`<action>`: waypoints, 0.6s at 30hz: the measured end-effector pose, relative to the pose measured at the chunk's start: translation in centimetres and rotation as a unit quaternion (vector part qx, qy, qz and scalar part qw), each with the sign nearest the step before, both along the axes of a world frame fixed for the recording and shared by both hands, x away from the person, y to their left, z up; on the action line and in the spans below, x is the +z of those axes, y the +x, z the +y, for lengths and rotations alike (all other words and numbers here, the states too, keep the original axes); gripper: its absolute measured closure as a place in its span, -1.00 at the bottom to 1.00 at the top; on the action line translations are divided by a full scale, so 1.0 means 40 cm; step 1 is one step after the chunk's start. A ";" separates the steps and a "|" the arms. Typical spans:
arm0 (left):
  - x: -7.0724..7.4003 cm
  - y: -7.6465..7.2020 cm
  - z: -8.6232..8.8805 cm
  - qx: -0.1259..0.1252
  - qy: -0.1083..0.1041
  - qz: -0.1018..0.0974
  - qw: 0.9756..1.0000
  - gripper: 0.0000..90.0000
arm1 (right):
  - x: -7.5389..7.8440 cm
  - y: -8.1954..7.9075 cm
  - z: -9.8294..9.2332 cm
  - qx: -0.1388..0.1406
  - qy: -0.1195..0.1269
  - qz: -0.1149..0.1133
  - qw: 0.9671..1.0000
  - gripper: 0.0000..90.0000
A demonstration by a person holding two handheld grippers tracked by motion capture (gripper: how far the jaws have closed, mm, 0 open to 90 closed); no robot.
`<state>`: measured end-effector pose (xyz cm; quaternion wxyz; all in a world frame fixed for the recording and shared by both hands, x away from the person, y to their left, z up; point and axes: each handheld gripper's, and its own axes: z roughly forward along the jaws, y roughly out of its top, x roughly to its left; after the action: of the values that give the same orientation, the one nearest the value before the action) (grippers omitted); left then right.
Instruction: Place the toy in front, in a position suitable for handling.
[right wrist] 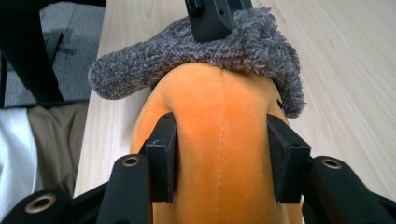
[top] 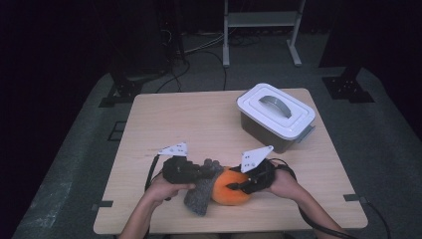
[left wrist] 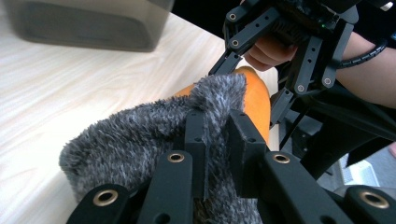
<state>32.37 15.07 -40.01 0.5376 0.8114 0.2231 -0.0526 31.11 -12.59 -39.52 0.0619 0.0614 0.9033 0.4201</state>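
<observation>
An orange plush toy point(top: 230, 191) lies near the table's front edge, with a fuzzy grey sock-like cloth point(top: 201, 196) draped over its left end. My left gripper point(top: 211, 172) is shut on the grey cloth point(left wrist: 135, 135), its jaws pinching a fold at the top point(left wrist: 215, 119). My right gripper point(top: 234, 186) is shut on the orange toy point(right wrist: 222, 107), both pads pressing into its sides point(right wrist: 222, 135). In the right gripper view the grey cloth point(right wrist: 196, 51) caps the toy's far end, with the left gripper's jaws holding it from above.
A grey storage box with a white handled lid point(top: 276, 114) stands at the back right of the wooden table point(top: 174, 119). A metal stand point(top: 261, 30) and cables sit on the floor behind the table.
</observation>
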 end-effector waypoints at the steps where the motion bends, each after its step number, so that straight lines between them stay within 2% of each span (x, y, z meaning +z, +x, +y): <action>1: 0.006 0.000 0.011 0.004 -0.001 -0.003 1.000 0.75 | 0.000 0.005 0.010 0.002 0.006 0.001 1.000 0.13; 5: 0.031 -0.001 0.050 0.016 -0.003 -0.013 1.000 0.75 | -0.001 0.022 0.046 0.007 0.031 0.006 0.999 0.12; 7: 0.033 -0.001 0.054 0.019 0.001 -0.014 1.000 0.75 | -0.003 0.024 0.053 0.008 0.037 0.007 0.999 0.11; 8: 0.030 0.000 0.056 0.018 0.009 -0.012 1.000 0.75 | -0.013 0.028 0.062 0.012 0.032 0.006 0.999 0.10; 9: 0.025 0.002 0.055 0.016 0.008 -0.012 1.000 0.75 | -0.016 0.029 0.061 0.013 0.032 0.008 0.999 0.09; 11: 0.017 0.005 0.052 0.016 0.006 -0.008 1.000 0.75 | -0.024 0.033 0.050 0.014 0.038 0.018 0.999 0.06; 18: 0.010 0.013 0.027 0.005 0.016 -0.006 1.000 0.75 | -0.038 0.030 -0.022 0.027 0.023 0.026 0.999 0.01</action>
<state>32.91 16.14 -39.62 0.5258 0.8193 0.2250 -0.0415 32.31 -13.46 -41.05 0.0252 0.0492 0.8960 0.4407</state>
